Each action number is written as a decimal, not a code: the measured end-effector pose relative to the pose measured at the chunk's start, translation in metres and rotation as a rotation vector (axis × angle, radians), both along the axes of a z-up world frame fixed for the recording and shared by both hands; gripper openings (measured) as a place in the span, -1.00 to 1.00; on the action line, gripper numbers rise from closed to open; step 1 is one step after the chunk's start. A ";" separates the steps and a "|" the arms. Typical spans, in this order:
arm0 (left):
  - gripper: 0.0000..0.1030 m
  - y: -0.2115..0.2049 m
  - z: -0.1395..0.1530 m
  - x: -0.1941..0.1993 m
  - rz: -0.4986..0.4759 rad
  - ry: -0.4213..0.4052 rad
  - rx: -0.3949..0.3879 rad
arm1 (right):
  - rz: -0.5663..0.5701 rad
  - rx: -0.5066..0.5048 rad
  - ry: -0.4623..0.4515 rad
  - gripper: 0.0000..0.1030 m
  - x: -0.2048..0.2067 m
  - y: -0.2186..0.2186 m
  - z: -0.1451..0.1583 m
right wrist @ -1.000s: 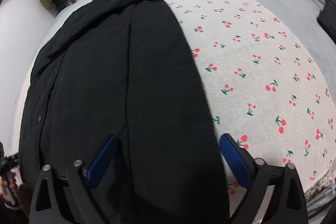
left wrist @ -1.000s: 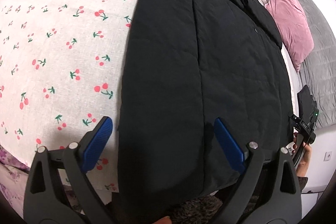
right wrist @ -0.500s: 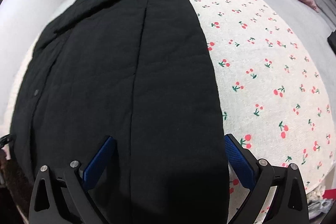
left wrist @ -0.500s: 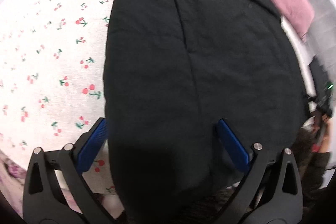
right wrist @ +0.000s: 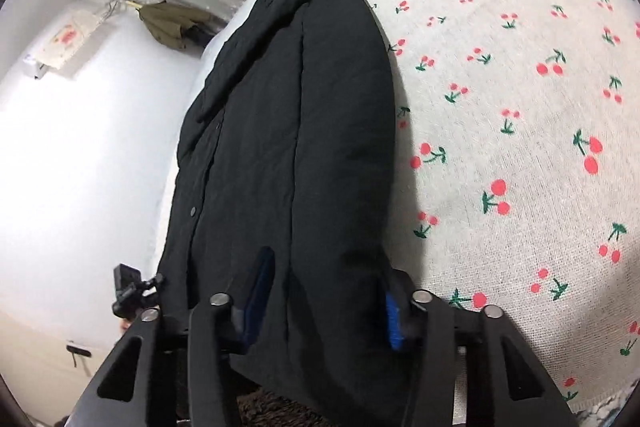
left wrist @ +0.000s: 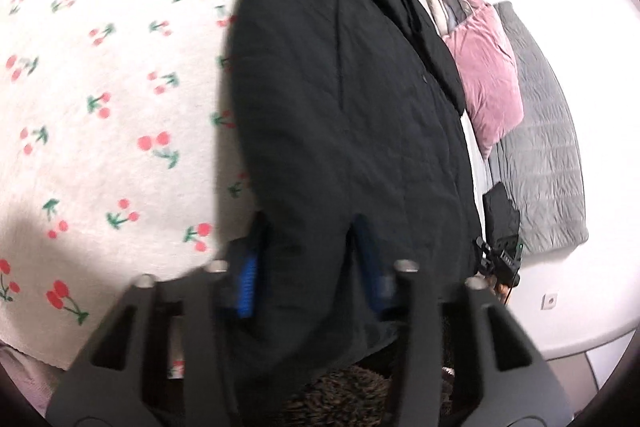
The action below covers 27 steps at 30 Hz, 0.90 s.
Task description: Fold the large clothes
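A plain black quilted coat (left wrist: 352, 115) lies on a cream bedspread (right wrist: 520, 107) printed with red cherries on green stems; beyond the coat, a pink velvet pillow (left wrist: 486, 67) and grey quilt (left wrist: 548, 163)

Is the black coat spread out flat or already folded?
Partly folded: the black coat lies as a long narrow strip, sides turned in, on the cherry sheet.

Right gripper (right wrist: 324, 297) pinching black coat (right wrist: 296, 131)
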<state>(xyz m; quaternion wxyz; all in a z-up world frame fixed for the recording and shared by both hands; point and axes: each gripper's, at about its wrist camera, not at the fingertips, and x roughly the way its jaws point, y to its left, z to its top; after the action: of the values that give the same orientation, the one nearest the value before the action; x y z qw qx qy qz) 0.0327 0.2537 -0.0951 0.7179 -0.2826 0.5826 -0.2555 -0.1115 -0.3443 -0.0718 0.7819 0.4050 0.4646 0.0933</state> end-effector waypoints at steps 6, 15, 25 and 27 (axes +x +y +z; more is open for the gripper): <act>-0.72 0.007 0.012 0.003 0.028 -0.013 -0.067 | -0.006 0.092 -0.073 -0.71 -0.002 0.013 0.009; -0.81 -0.006 0.101 -0.015 0.024 -0.351 -0.162 | -0.013 0.058 -0.393 -0.75 -0.003 0.048 0.107; -0.89 0.034 0.179 -0.057 0.056 -0.602 -0.291 | 0.015 -0.038 -0.593 -0.79 -0.059 0.078 0.177; -0.90 0.043 0.187 -0.067 0.062 -0.621 -0.309 | 0.016 -0.048 -0.611 -0.79 -0.064 0.082 0.187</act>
<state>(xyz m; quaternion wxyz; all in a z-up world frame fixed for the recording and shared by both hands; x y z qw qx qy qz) -0.0342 0.2963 0.0914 0.8170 -0.3143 0.2821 -0.3927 -0.1750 -0.2624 0.1147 0.8940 0.3360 0.2133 0.2058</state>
